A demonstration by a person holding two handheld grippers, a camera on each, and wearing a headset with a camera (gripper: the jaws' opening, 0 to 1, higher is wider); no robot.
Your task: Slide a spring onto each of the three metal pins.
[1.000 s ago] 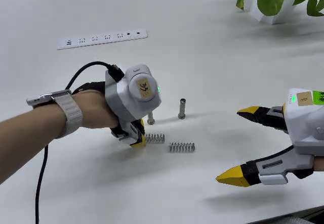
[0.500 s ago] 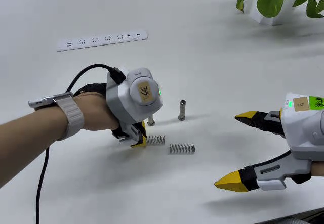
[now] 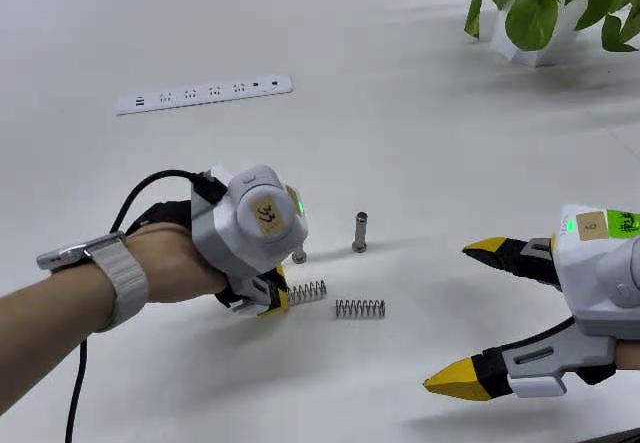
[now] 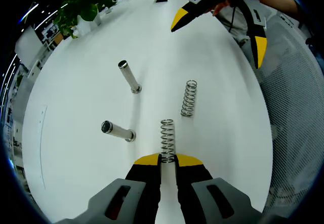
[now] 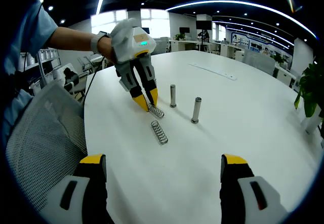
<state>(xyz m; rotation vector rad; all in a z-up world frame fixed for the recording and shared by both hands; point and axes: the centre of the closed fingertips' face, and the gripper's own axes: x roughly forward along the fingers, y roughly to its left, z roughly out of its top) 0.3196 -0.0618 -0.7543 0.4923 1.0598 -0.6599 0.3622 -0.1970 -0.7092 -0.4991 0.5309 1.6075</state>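
Note:
My left gripper is down at the white table, shut on one end of a steel spring. That spring's free end points toward two upright metal pins. The nearer pin is partly hidden behind the gripper in the head view. The farther pin stands a little to its right. A second spring lies loose on the table beside the held one. My right gripper hovers open and holds nothing, well to the right of the springs.
A white power strip lies far back on the table. A potted plant stands at the back right corner. A black cable trails from the left gripper along the person's forearm. A mesh chair stands beside the table.
The head camera has shifted, so everything sits lower in view. The held spring now tilts slightly, free end raised toward the pins. The right gripper has stayed open and nearly still.

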